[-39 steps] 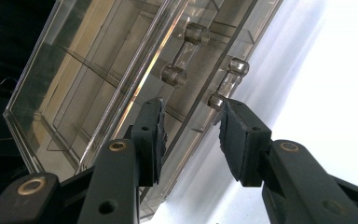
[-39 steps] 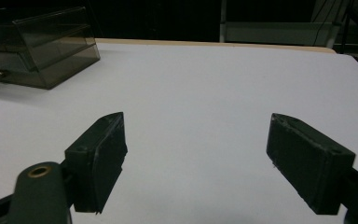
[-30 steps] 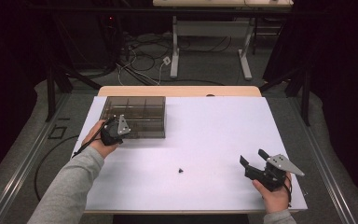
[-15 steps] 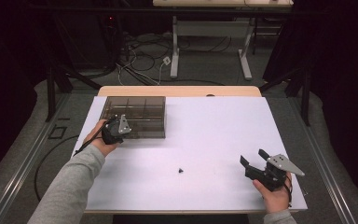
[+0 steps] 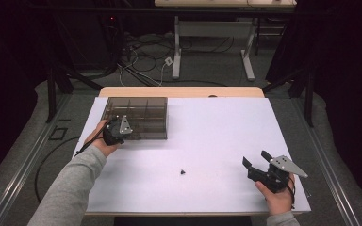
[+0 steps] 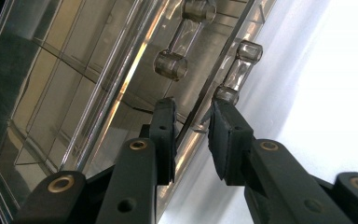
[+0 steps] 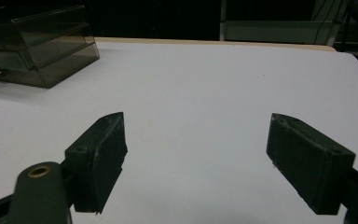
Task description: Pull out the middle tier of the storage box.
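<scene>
Frankly, the small dark object [image 5: 182, 172] lying on the white table surface [image 5: 217, 136] is too tiny to identify; it sits well apart from both grippers, roughly between them. The smoky transparent plastic compartment box [image 5: 136, 117] stands at the table's far left, and its partitioned cells look empty, though glare hides parts of them. The left gripper [image 6: 191, 128] straddles the box's front edge beside two clear latch hinges [image 6: 235, 70], its jaws a narrow gap apart around the thin lid edge; whether they pinch it I cannot tell. The right gripper [image 5: 258, 164] rests near the table's right front, jaws spread wide on nothing.
</scene>
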